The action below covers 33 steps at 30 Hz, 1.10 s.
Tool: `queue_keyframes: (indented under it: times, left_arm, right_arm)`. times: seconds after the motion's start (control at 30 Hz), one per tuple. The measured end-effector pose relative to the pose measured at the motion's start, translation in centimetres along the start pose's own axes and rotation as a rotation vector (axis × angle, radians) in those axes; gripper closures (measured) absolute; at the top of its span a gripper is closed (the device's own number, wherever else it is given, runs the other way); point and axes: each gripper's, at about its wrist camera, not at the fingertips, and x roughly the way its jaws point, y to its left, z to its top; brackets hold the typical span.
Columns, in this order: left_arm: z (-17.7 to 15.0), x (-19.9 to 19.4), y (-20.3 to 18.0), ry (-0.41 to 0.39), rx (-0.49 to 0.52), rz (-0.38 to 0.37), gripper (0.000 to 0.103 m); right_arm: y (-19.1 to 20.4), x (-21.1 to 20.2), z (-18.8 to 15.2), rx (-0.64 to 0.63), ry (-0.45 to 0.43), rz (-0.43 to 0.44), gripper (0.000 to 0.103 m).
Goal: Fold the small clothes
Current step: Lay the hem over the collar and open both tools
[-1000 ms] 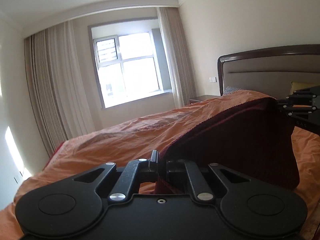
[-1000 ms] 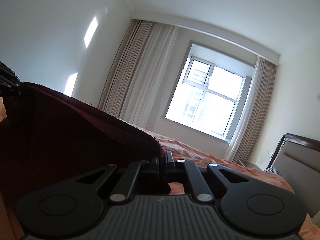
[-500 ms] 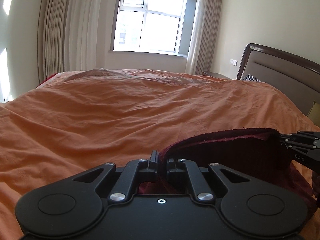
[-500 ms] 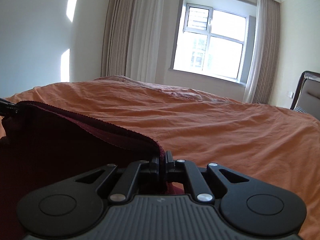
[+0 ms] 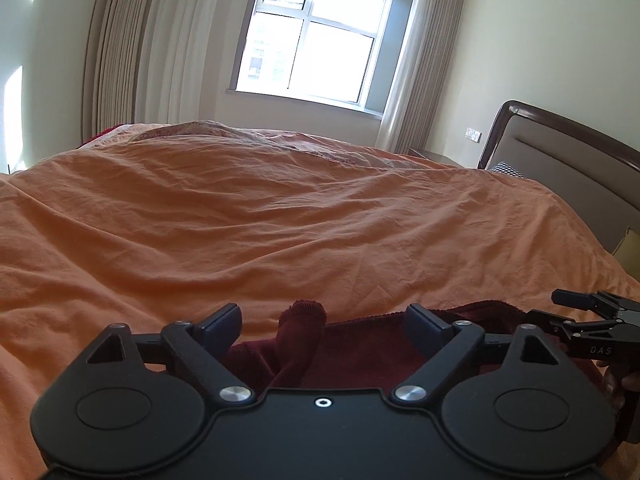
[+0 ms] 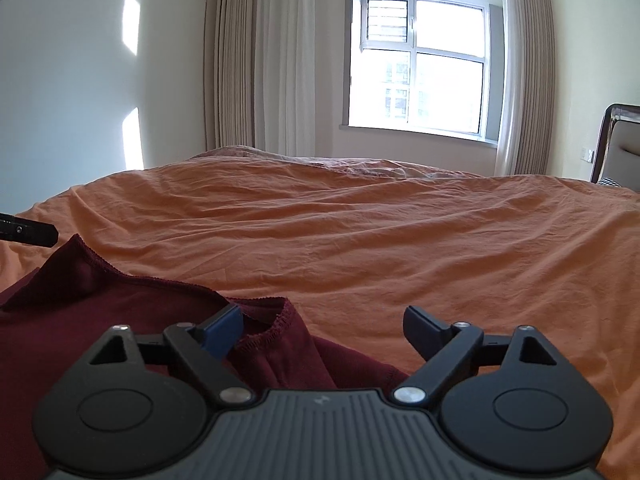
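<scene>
Both the left gripper (image 5: 322, 320) and right gripper (image 6: 323, 322) have just spread apart. The maroon garment (image 6: 100, 312) lies loose on the bed (image 5: 280, 220).

bed and what lies on it

a bed (image 5: 280, 216) under a wrinkled orange cover fills both views. a dark red garment (image 6: 80, 320) lies rumpled on its near edge, one corner of it standing up in a peak.

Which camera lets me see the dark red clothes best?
The right wrist view. There the dark red garment spreads wide on the orange bedcover, its stitched edge plain to see. The left wrist view shows only a bunched strip, mostly hidden behind the left gripper.
</scene>
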Motion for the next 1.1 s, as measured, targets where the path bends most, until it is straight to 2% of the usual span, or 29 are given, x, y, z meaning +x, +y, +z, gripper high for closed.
queue_keyframes:
  times: [0.17,0.3,0.43,0.53,0.6,0.63,0.73,1.0,1.07,1.1]
  left_arm:
    - [-2.2,-2.0,1.0,0.014,0.060,0.053,0.010]
    - [-4.3,-2.6,3.0,0.044,0.040,0.136,0.010]
    - [-5.4,-2.0,5.8,0.087,-0.072,0.201,0.010]
    - [-5.6,-1.3,7.7,0.104,-0.160,0.278,0.010]
    - [-5.5,-1.3,8.6,0.105,-0.218,0.282,0.010]
    - [-5.5,-1.5,8.8,0.100,-0.240,0.277,0.010]
    - [-5.3,-2.5,8.5,0.073,-0.247,0.290,0.007]
    - [-6.7,-7.9,5.1,-0.011,-0.148,0.204,0.001]
    - [-7.8,-9.6,3.9,-0.024,-0.115,0.185,0.001]
    - [-8.4,-10.3,3.4,-0.024,-0.110,0.181,0.001]
  right_arm:
    - [-0.7,-3.2,-2.0,-0.058,0.006,-0.022,0.008]
    - [-1.5,-3.5,-3.9,-0.063,0.054,-0.044,0.008]
    - [-2.7,-2.3,-3.9,0.014,0.075,-0.080,0.008]
    - [-4.0,-1.5,-3.3,0.093,0.057,-0.203,0.008]
    - [-5.2,-1.4,-3.0,0.168,0.055,-0.278,0.008]
    - [-5.9,-1.6,-3.0,0.210,0.057,-0.289,0.008]
    - [-6.8,-3.0,-3.4,0.254,0.054,-0.253,0.008]
    - [-4.6,-10.1,-6.4,0.212,0.007,-0.044,0.009]
    - [-3.5,-11.5,-7.4,0.216,-0.003,-0.045,0.021]
    - [-3.0,-11.9,-7.8,0.211,-0.004,-0.049,0.031]
